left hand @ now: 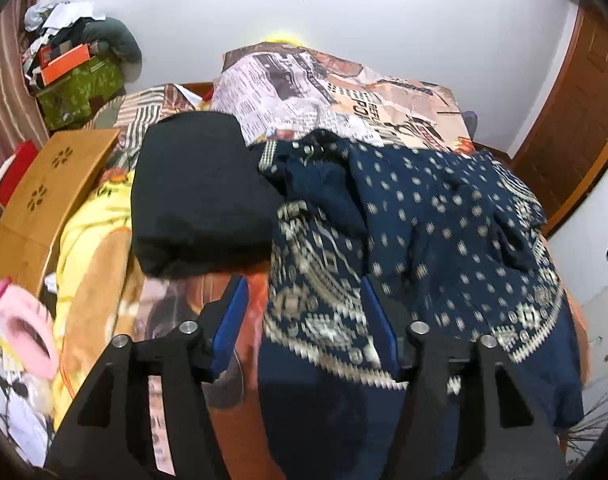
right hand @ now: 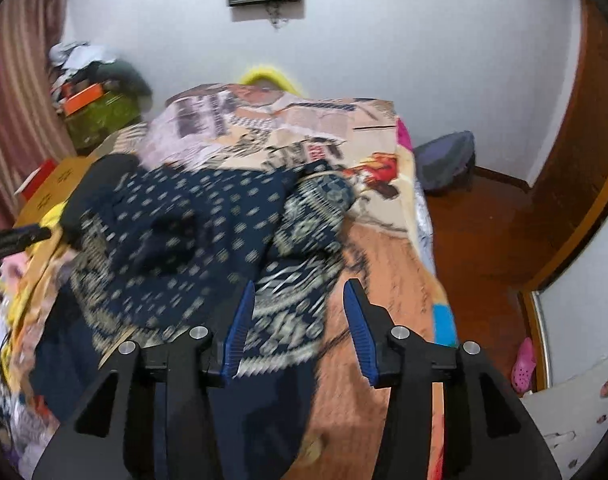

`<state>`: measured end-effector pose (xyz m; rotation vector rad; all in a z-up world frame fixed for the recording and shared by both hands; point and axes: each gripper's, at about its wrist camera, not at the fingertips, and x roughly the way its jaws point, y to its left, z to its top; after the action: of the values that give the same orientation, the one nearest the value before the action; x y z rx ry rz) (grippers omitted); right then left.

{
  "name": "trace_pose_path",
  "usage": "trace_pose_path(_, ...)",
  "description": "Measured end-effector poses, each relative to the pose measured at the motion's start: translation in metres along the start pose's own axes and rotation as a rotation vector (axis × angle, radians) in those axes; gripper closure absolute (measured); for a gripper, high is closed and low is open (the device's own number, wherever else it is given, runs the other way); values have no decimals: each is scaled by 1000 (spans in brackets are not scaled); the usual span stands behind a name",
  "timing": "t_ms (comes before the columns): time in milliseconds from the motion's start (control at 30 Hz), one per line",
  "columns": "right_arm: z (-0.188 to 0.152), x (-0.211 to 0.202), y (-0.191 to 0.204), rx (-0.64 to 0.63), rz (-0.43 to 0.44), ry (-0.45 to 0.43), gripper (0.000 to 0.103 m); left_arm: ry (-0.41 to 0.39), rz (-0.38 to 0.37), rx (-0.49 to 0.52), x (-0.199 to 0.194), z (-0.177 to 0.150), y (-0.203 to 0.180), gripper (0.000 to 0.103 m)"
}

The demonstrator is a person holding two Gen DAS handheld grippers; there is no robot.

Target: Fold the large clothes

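A bed (left hand: 416, 92) covered by a newspaper-print spread is seen against a white wall. One navy patterned garment (left hand: 444, 216) is spread on it, just ahead of both grippers. One folded black garment (left hand: 199, 200) lies ahead-left of the left gripper (left hand: 304, 316). One green box (left hand: 79, 92) holding orange packets stands far left. The left gripper and the right gripper (right hand: 297, 328) are held apart, empty.

Both wrist cams look steeply down the bed (left hand: 231, 420) toward the far wall (right hand: 384, 60), close over the same navy garment (left hand: 444, 208) (L view sits further left).
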<state>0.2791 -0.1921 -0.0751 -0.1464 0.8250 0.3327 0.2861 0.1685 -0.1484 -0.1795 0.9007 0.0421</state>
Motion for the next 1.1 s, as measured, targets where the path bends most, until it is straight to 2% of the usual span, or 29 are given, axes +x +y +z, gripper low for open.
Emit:
trace_pose_path(100, -19, -3, 8, 23, 26, 14, 60, 23, -24, -10, -7, -20, 1, 41)
trace_pose_path(233, -48, -2, 11, 84, 60, 45, 60, 117, -63, -9, -2, -52, 3, 41)
trace_pose_path(367, -76, 4, 8, 138, 40, 102, 60, 196, -72, -18, 8, -87, 6, 41)
trace_pose_path(467, -98, 6, 5, 194, 29, 149, 60, 237, -88, -66, 14, -110, 14, 41)
trace_pose_path(633, -127, 7, 1, 272, 73, 210, 60, 265, -142, -214, 18, -136, 34, 41)
trace_pose_path(733, -133, 11, 2, 305, 104, 228, 60, 267, -138, -265, 21, -146, 35, 41)
trace_pose_path(833, -137, 23, 7, 357, 196, 261, 60, 288, -196, -321, 30, -151, 32, 41)
trace_pose_path(933, -135, 26, 15, 367, 181, 236, 57, 302, -253, -380, 37, -155, 28, 41)
trace_pose_path(1033, -132, 25, 20, 365, 202, 217, 57, 286, -237, -360, 37, -155, 17, 41)
trace_pose_path(1100, -130, 24, 20, 363, 222, 204, 64, 277, -235, -323, 35, -150, 8, 44)
